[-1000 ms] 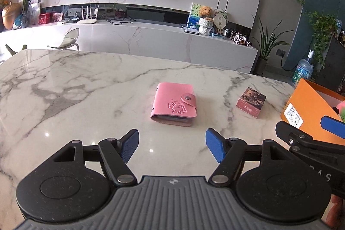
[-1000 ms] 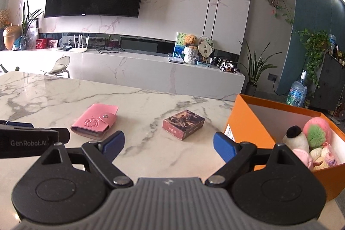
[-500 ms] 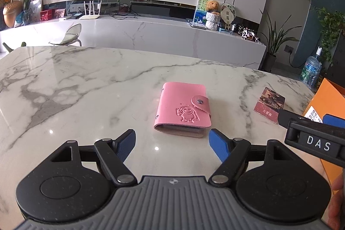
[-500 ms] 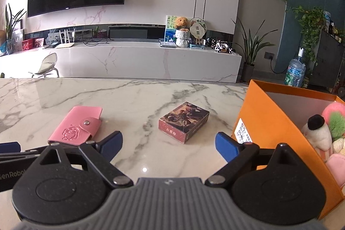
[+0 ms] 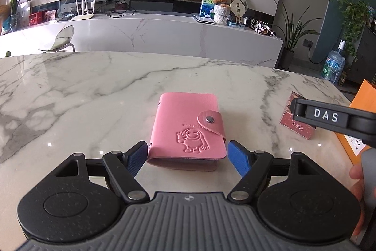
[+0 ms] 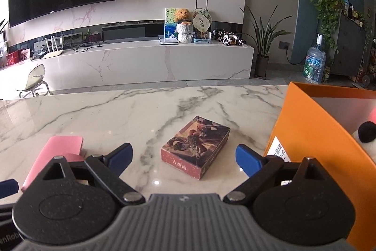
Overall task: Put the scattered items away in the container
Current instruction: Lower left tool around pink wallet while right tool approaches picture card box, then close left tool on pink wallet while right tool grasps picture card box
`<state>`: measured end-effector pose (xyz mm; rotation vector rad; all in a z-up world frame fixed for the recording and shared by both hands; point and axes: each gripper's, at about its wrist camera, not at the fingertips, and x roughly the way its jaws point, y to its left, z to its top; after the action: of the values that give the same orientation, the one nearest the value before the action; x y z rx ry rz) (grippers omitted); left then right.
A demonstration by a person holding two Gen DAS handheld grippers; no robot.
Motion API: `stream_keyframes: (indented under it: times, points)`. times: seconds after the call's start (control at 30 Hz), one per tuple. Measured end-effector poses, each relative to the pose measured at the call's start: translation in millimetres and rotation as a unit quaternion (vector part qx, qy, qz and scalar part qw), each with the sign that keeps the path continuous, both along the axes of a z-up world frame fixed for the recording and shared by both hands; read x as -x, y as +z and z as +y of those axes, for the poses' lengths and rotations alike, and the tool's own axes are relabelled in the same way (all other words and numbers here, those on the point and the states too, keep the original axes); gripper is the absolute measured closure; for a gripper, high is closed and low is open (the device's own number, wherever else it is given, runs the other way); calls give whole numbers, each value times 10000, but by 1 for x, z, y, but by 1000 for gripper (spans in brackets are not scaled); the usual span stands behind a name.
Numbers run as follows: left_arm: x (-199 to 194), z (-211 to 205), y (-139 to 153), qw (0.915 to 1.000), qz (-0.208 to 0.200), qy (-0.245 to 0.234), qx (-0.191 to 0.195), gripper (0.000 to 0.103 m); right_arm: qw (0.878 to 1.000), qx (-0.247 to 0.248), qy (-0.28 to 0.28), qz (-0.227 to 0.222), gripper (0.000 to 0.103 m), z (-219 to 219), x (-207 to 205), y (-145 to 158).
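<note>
The left tool (image 5: 186, 154) is low over the marble worktop (image 5: 94, 91), its blue fingers (image 5: 237, 158) spread apart w/ the near end of the pink wallet (image 5: 188, 128) between them. The left finger is just beside the wallet's corner; contact cannot be told. The wallet lies flat, snap flap on its right side.

The right tool (image 6: 184, 157) is also spread apart, holding nothing. The card box (image 6: 196, 147) lies flat on the worktop between its fingers and a bit ahead, not touching them. The orange box (image 6: 312, 133) stands just right of the right finger; a plush toy (image 6: 366, 138) is inside it. In the left view the right tool's arm covers part of the card box.
</note>
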<state>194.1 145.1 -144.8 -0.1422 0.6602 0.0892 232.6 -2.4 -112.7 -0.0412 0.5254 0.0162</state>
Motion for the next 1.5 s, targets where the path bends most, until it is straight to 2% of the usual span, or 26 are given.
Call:
stream_keyframes:
  times: [0.23,0.43,0.7,0.8,1.03,1.33,1.5]
  points:
    - [-23,-4,-10,9995,91,-125,-282,10,9987,-112,-315,395,6,-6,-41,-14]
    - [-38,-10,-14,9981,122,-188,-570,8,9975,-161,-316,616,6,1,-62,-25]
    - [-42,-13,-11,9984,176,-99,-523,4,9954,-154,-400,860,8,0,-73,-35]
    - [-38,-12,-9,9985,223,-126,-488,9,9961,-117,-327,814,23,-1,-69,-33]
    - [-28,-11,-5,9984,339,-191,-413,10,9962,-101,-101,859,36,-2,-48,-28]
    - [19,-22,0,9973,589,-214,-371,11,9933,-138,345,1096,39,-7,3,-22]
    - [45,-25,3,9971,685,-187,-291,11,9893,-418,552,1287,39,-18,32,-16]
